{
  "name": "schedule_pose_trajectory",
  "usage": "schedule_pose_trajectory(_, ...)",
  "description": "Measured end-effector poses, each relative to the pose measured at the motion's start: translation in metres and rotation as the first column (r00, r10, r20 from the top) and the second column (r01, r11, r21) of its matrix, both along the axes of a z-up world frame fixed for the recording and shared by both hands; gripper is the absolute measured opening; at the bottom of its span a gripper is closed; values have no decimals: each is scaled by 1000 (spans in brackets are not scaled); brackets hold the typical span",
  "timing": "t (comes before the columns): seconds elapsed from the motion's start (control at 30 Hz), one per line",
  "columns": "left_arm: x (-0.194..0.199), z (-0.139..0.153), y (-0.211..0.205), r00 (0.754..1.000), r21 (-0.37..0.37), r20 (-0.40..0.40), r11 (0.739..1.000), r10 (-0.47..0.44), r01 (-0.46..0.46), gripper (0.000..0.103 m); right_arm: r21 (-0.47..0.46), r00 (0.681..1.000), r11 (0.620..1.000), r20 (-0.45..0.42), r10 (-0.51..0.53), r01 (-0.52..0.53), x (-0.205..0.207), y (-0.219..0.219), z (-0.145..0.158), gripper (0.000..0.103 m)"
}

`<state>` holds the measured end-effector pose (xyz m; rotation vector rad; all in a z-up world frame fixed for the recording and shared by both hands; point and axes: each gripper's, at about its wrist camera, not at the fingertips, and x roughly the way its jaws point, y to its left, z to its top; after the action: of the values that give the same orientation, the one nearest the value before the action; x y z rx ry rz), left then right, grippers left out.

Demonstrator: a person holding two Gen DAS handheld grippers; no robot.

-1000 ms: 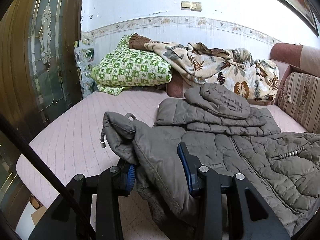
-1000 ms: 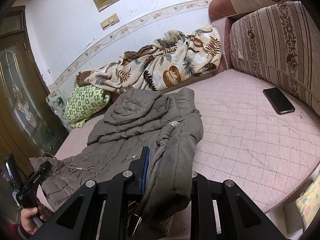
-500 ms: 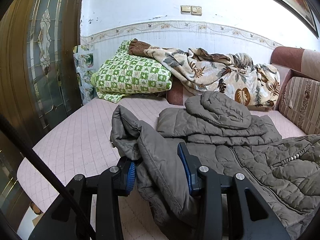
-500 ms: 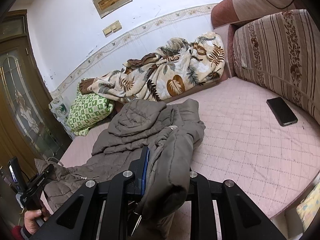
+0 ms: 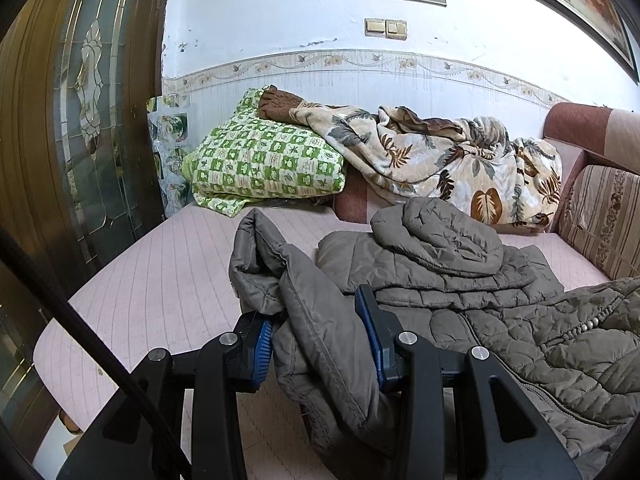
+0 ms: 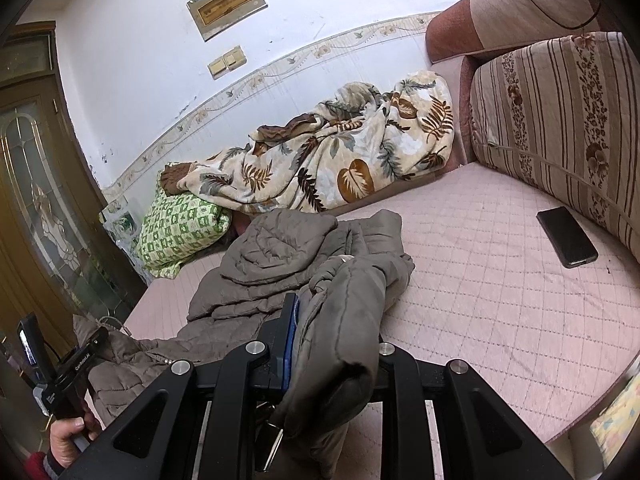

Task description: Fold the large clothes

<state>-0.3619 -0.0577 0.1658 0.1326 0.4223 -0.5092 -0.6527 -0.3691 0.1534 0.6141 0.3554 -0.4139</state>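
A big grey puffy coat (image 5: pixel 460 280) lies spread out on the pink bed (image 5: pixel 160 288). Its hood end is bunched up near the leafy blanket (image 5: pixel 440 160) and the green pillow (image 5: pixel 264 168) by the wall.

The left tool (image 5: pixel 316 344) has its two blue pads squeezed on a thick fold of the coat's bottom edge. The right tool (image 6: pixel 332 356) is pinched on the other bottom corner, and a zipper pull hangs down under it. Both tools are only a little way apart because the fat cloth fills the gap.

Each tool holds one corner so the bottom edge stays straight. That way the coat can probably be carried up and over toward the hood to fold it in half.

In the right view, a hand (image 6: pixel 68 436) grips the handle of the left tool. A black phone (image 6: pixel 566 236) lies on the bed well away from the coat, so it should not get in the way. I cannot quite see the right tool's far pad, as the coat hides it.
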Motion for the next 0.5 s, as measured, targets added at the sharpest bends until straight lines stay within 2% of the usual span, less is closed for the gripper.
schedule_pose_trajectory(0.5, 11, 9, -9, 1000, -8, 12, 1000, -4, 4, 38, -6, 1000, 1000, 21, 13, -12, 16, -14, 15, 22)
